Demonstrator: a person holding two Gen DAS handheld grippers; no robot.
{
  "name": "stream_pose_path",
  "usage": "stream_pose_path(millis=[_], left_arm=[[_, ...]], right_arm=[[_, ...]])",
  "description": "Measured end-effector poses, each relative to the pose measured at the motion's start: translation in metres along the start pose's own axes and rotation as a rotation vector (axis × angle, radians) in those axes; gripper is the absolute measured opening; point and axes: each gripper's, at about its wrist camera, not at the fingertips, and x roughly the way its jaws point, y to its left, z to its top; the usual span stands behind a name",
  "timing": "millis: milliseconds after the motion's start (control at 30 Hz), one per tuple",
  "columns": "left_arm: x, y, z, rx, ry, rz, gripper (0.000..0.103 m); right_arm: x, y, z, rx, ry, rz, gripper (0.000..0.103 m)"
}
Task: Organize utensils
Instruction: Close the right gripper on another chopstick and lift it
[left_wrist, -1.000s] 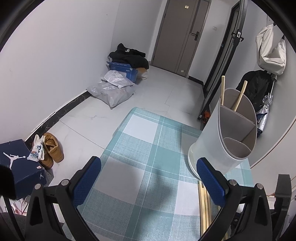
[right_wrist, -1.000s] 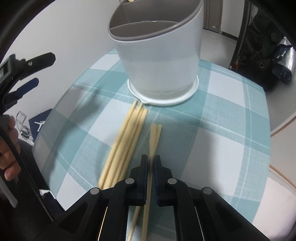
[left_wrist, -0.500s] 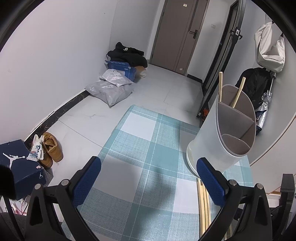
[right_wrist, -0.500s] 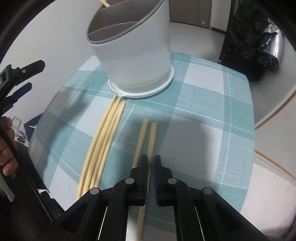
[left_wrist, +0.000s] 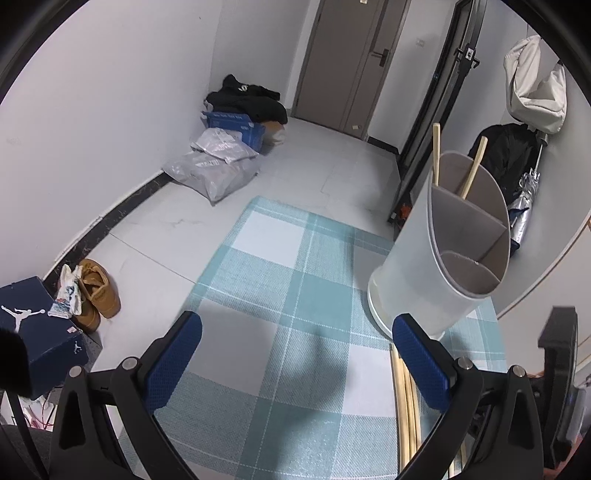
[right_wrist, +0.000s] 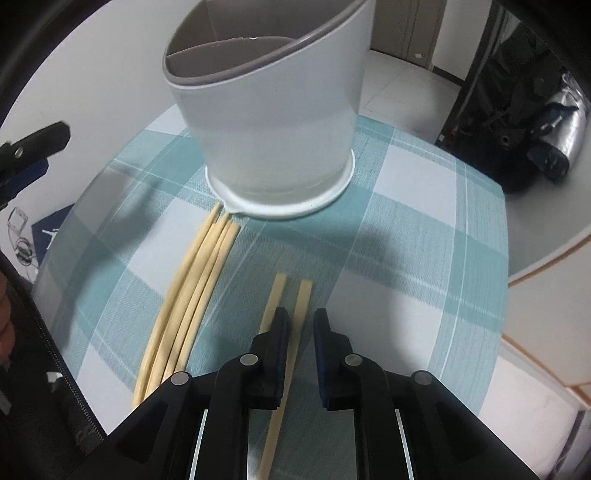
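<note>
Now the right gripper (right_wrist: 300, 323) tilts steeply down over the table (right_wrist: 424, 221), near its front edge. Its jaws are opening; a visible gap shows between the blue pads (right_wrist: 320, 325). One chopstick (right_wrist: 301, 310) of a loose pair runs up through that gap, close against the left pad, not pinched. Its mate (right_wrist: 275, 295) lies just left, passing under the left finger. A second ago the jaws were pressed together on this stick; they have since parted, and the pair's tips lie slightly apart instead of touching.

Left gripper (left_wrist: 295, 354) points diagonally down over the cloth, jaws spread wide, nothing between the pads. Its pose matches a second ago.

Holder (right_wrist: 273, 122), white with grey dividers, stands upright on the plaid cloth, beyond the right gripper. Two sticks (left_wrist: 436, 155) stand in its far compartment, seen from the left wrist. A bundle of chopsticks (right_wrist: 192, 291) lies flat on the cloth left of the loose pair, tips almost touching the holder's base rim. Bundle is unmoved. Holder sits more centred and closer in the right view than half a second back.

Floor behind: shoebox (left_wrist: 33, 332), shoes (left_wrist: 96, 291), bags (left_wrist: 214, 170).
</note>
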Motion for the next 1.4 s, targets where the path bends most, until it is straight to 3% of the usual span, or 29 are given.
stream_pose_path(millis=[100,167,367,567,800,1033,1400], left_arm=[[0.006,-0.005,-0.004,0.019,0.045,-0.017,0.101],[0.009,-0.010,-0.007,0.041,0.074,-0.028,0.101],[0.020,-0.032,-0.023,0.138,0.184,-0.059,0.101],[0.035,-0.049,-0.038,0.209,0.274,-0.022,0.101],[0.046,-0.055,-0.051,0.239,0.338,0.011,0.101],[0.043,-0.049,-0.049,0.208,0.344,0.022,0.101],[0.040,-0.049,-0.052,0.219,0.346,0.117,0.101]], right_arm=[[0.003,0.007,0.007,-0.040,-0.008,-0.016,0.014],[0.006,0.008,0.008,-0.033,-0.015,0.001,0.008],[0.002,-0.019,0.007,0.113,-0.072,0.102,0.006],[-0.013,-0.066,-0.003,0.365,-0.170,0.316,0.006],[-0.015,-0.104,-0.014,0.526,-0.225,0.490,0.006],[-0.030,-0.106,-0.019,0.547,-0.287,0.544,0.006],[-0.046,-0.112,-0.028,0.527,-0.344,0.539,0.006]])
